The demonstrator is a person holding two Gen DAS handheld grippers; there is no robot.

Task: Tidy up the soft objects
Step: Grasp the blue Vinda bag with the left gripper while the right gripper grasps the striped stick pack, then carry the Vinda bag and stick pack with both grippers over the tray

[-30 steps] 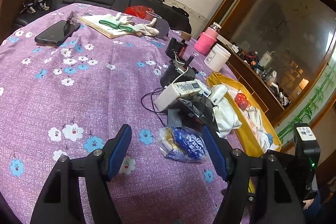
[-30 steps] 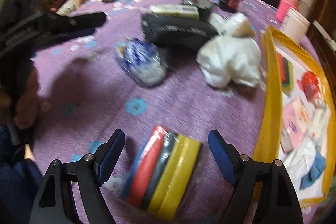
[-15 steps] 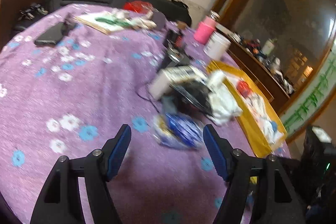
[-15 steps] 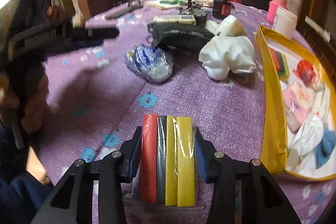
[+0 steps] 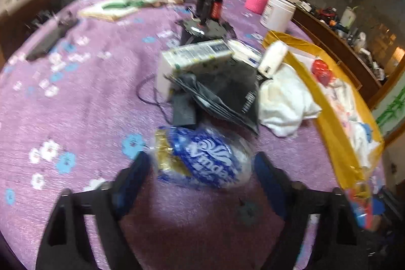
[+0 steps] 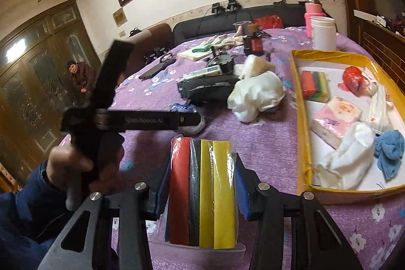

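My right gripper is shut on a plastic-wrapped pack of red, black and yellow sponges and holds it above the purple tablecloth, left of the yellow tray. The tray holds a second sponge pack, a pink tissue pack, white cloths and a blue cloth. My left gripper is open around a blue and white tissue pack lying on the table. The left gripper also shows in the right wrist view. A crumpled white cloth lies beside the tray.
A black bag with a white box on it lies mid-table. A white jar and pink bottle stand at the far edge. A phone and gloves on a book lie further back.
My right gripper closed on the sponge pack and lifted it off the table. My left gripper moved forward until its open fingers straddle the blue tissue pack.
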